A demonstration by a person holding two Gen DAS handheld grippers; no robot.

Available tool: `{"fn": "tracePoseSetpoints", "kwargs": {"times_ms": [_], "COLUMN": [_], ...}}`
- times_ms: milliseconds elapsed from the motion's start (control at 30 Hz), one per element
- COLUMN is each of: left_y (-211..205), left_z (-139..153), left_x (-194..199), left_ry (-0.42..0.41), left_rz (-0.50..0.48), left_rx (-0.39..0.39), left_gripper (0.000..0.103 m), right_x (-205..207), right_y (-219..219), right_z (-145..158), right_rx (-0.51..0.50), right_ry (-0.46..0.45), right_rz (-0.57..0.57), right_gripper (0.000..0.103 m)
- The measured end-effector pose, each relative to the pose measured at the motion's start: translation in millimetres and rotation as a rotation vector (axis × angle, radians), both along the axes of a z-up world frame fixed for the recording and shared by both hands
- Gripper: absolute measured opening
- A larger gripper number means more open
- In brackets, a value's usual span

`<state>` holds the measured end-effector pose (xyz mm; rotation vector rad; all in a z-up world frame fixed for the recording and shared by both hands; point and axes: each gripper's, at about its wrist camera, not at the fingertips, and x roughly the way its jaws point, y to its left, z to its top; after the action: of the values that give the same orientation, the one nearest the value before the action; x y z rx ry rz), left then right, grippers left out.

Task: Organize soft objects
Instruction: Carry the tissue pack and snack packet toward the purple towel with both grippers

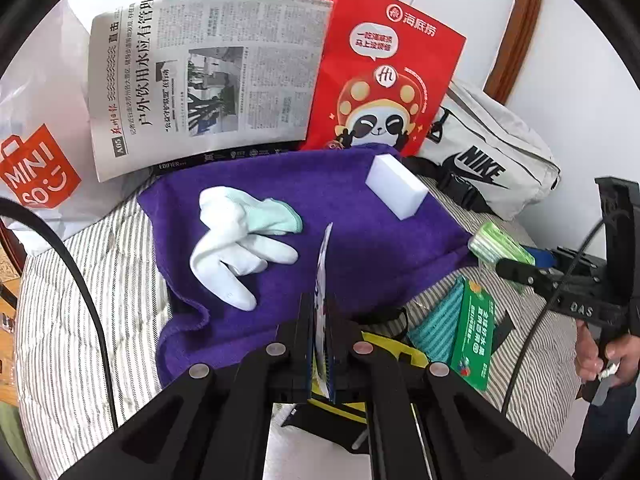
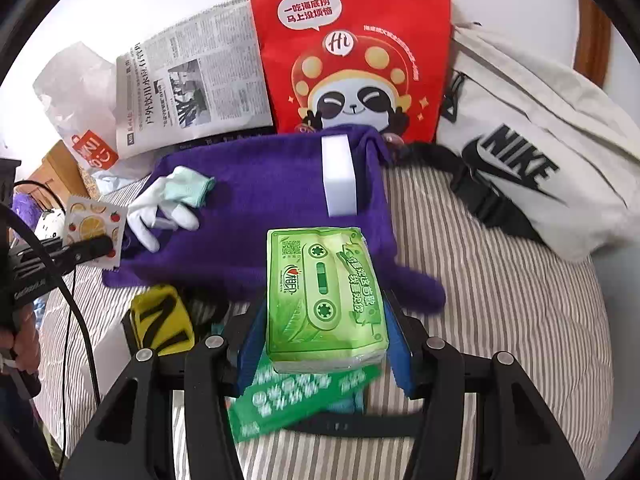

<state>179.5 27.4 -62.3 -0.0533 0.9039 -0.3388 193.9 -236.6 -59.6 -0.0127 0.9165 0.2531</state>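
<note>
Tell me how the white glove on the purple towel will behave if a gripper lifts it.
The white glove would probably flop: it lies crumpled, fingers splayed on the purple towel. It looks thin, so likely light. A pinch on one finger may leave the rest dangling.

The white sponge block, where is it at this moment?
The white sponge block lies on the far right part of the purple towel, just in front of the red panda bag; the white glove lies to its left.
</note>
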Motion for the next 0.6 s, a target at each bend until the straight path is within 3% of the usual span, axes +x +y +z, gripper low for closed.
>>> {"fn": "tracePoseSetpoints", "kwargs": {"times_ms": [233,600], "left_y": [7.3,13.0], "left_z": [-4.0,-21.0], "left_x": [15.8,39.3], "left_ry": [-0.001,0.029], "left_rz": [0.012,0.017], "left_rx": [-0.007,0.0], "left_gripper": [0.005,0.005], "right_x": [39.8,86.3], "right_y": [8.3,15.7], "right_z": [-0.1,-33.5], "right_rx": [-0.034,-0.084], "right_ry": [0.015,0.094], "right_rz": [-0.013,-0.014], "right_gripper": [0.053,0.053]}}
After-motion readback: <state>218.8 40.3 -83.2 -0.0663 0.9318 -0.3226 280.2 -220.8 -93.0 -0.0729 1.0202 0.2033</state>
